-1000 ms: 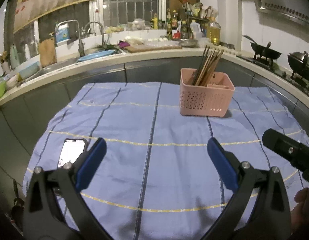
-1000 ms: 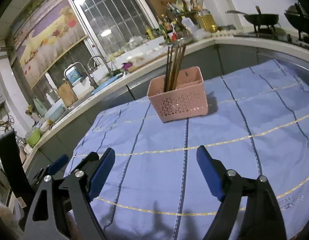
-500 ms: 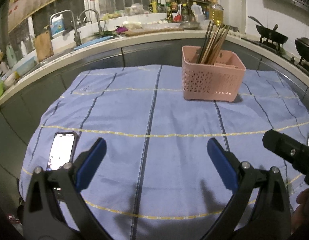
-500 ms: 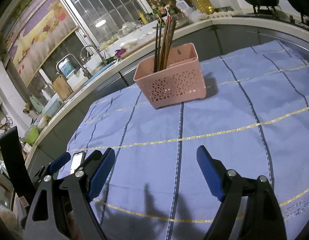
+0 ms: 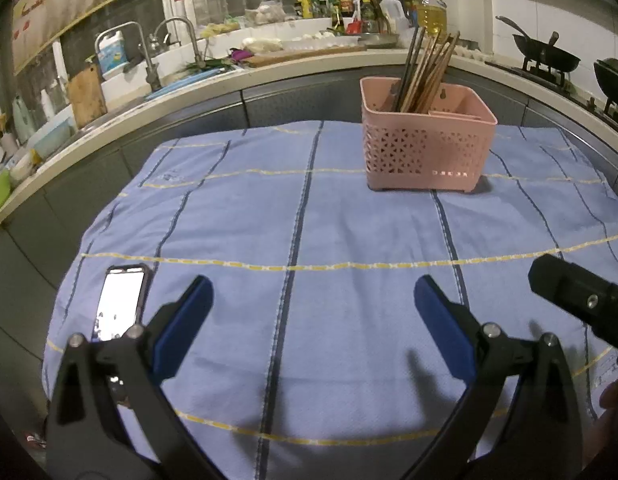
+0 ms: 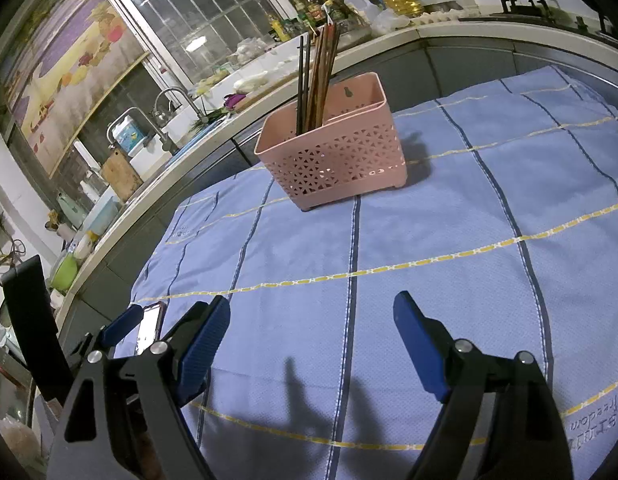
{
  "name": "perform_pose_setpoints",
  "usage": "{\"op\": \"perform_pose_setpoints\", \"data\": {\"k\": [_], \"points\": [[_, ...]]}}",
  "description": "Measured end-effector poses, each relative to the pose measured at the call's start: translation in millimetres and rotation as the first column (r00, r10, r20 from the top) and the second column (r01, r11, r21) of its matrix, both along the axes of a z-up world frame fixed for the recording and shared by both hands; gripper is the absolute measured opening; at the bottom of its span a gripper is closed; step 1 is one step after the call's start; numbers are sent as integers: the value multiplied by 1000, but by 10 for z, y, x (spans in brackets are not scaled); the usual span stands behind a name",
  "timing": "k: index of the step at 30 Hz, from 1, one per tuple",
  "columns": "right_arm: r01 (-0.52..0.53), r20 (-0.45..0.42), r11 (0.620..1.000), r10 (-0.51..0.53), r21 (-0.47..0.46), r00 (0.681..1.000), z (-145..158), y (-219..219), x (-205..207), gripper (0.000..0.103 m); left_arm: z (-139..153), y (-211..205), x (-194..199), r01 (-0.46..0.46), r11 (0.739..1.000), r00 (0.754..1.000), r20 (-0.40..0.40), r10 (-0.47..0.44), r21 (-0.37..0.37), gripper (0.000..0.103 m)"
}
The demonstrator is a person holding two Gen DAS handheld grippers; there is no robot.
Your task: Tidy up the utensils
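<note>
Chopsticks (image 6: 317, 80) stand bunched in basket's (image 6: 337, 160) left compartment, seemingly.

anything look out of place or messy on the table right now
One thing: a phone with its screen lit lies on the blue cloth near the left claw, not a utensil. Otherwise tidy: the chopsticks stand in the upright pink basket, nothing spilled.

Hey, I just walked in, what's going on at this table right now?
A person holds two grippers over a blue tablecloth. The left gripper and right gripper are both open and empty. The chopsticks stand in a pink basket at the far side. A phone lies near the left gripper.
</note>
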State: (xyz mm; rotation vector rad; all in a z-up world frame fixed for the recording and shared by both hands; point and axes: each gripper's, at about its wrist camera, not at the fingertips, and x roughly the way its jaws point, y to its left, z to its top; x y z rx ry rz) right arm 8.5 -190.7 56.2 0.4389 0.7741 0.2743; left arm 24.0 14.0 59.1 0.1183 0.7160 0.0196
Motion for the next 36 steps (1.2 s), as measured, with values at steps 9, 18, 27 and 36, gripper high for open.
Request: {"op": "perform_pose_setpoints", "data": {"k": [9,18,27,36], "points": [[-4,12,1000,4,-8,1000,42,22,-37,83,31,16,-44,-14,1000,1000,12,14,1,97],[-9,23,1000,9,-10,1000,73,38,-86,83,84,27,-119,-21,1000,999,28,21,6,97],[-12,30,1000,12,-15,999,96,61,-127,83,118,58,-155,-26,1000,999,33,26,0,97],[-27,41,998,29,-52,999,131,143,-188,83,159,88,-185,-42,999,999,32,42,-9,97]]}}
